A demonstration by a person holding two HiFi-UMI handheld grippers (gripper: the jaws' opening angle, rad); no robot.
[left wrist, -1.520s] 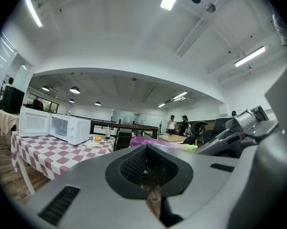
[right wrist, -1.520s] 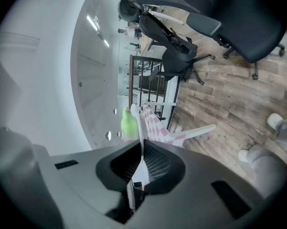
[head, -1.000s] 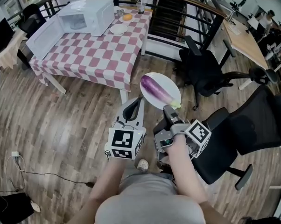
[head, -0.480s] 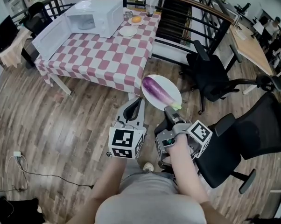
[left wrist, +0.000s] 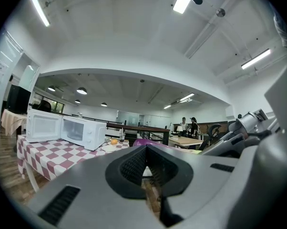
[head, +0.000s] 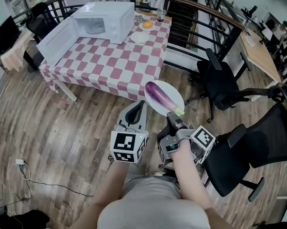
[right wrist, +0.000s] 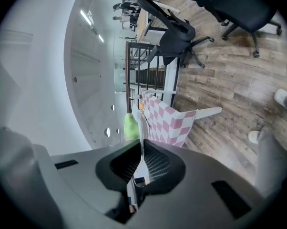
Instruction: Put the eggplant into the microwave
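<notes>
One eggplant (head: 160, 95), one plate (head: 172, 90), one microwave (head: 109, 21).

Both our forearms reach up from the bottom centre of the head view, grippers side by side. Left gripper (head: 141, 105): jaws together, nothing between them. Right gripper (head: 172, 119): jaws pinched on the plate (head: 175, 92) rim.

Red-checked table (head: 110, 63), orange (head: 148, 25) at its far end, black office chairs (head: 224, 87), wooden floor (head: 53, 123), white cable (head: 20, 163)
</notes>
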